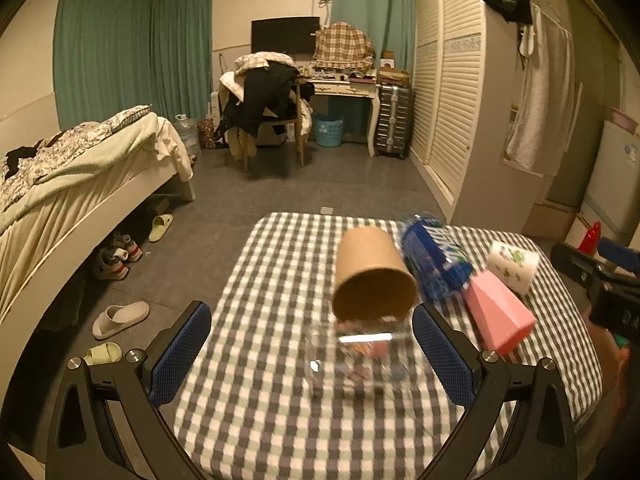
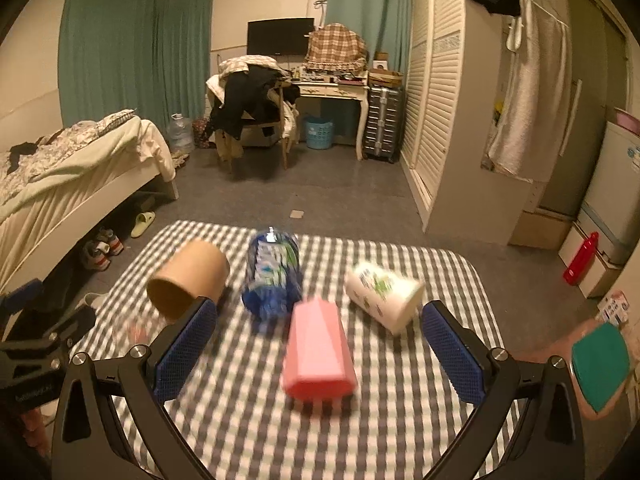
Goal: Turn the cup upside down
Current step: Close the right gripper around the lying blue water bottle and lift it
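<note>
Several cups lie on their sides on a checkered table (image 1: 256,412) (image 2: 248,432). A clear glass cup (image 1: 356,356) lies between the open fingers of my left gripper (image 1: 312,352); in the right wrist view it is a faint blur (image 2: 134,330). Behind it is a brown paper cup (image 1: 372,276) (image 2: 188,282), mouth toward me. A blue cup (image 1: 434,260) (image 2: 274,276), a pink faceted cup (image 1: 498,314) (image 2: 318,354) and a white printed cup (image 1: 514,264) (image 2: 384,294) lie further right. My right gripper (image 2: 320,344) is open around the pink cup.
A bed (image 1: 72,184) stands left, with slippers (image 1: 120,318) and shoes on the floor. A chair piled with clothes (image 1: 264,100), a desk and a wardrobe (image 1: 452,80) stand beyond. A red bottle (image 2: 580,258) stands on the floor at right.
</note>
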Available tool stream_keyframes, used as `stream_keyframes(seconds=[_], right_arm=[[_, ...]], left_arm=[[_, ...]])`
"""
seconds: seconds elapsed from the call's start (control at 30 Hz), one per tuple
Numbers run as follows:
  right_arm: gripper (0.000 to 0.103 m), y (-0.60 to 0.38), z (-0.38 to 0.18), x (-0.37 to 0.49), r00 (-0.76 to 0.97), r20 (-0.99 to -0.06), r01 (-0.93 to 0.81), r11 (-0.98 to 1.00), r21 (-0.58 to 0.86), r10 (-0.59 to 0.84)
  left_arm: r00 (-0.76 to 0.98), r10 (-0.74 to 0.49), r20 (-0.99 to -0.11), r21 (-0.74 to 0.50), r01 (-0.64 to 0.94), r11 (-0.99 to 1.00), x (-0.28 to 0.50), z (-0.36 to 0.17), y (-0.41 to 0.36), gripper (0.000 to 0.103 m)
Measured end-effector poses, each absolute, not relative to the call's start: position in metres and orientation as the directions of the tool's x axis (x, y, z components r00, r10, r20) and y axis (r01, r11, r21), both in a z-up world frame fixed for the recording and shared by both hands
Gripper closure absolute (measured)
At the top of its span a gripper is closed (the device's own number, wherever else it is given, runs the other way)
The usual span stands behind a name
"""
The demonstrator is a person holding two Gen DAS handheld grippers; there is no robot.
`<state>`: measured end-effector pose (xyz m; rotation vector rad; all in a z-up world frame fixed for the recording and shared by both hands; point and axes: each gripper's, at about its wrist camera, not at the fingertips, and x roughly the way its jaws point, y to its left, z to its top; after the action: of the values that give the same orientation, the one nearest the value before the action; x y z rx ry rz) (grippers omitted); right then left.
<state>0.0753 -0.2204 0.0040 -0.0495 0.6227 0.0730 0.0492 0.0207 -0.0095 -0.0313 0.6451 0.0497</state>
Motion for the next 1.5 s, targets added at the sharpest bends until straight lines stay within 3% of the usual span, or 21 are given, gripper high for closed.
stream_keyframes(seconds=[0.5,0.6,0.73,0.93,1.3,1.5], right_arm=[[0.004,-0.181,-0.085,0.230,0.610,-0.788,-0.118,0.993,0.016,0.085],[0.013,-0.174,-0.095,0.239,0.585,-0.807,-0.135,0.991,0.001,0.081],[0.033,-0.168,-0.105,0.246,0.550,-0.830,-0.155,0.988,0.007,0.093],[0.035,-0.166,-0.098,0.234,0.575,-0.813,-0.155,0.988,0.004,0.093],[0.036,-0.179,-0.025,0.132,0.688,-0.717,-0.173,0.985,-0.014,0.111],[0.036,-0.174,-0.044,0.062,0.664,-0.740,-0.190,0.981,-0.028,0.108]], left_arm=[[0.731,0.086,-0.677,-0.003,-0.120,0.993,0.102,-0.053,0.067,0.000],[0.723,0.072,-0.687,-0.020,-0.118,0.993,0.108,-0.060,0.072,0.000],[0.721,0.059,-0.690,-0.024,-0.104,0.994,0.110,-0.064,0.072,0.000],[0.730,0.062,-0.681,-0.025,-0.108,0.994,0.100,-0.057,0.073,0.000],[0.777,0.048,-0.628,-0.042,-0.095,0.995,0.051,-0.026,0.058,0.000],[0.784,0.048,-0.619,-0.042,-0.094,0.995,0.023,-0.021,0.052,0.000]])
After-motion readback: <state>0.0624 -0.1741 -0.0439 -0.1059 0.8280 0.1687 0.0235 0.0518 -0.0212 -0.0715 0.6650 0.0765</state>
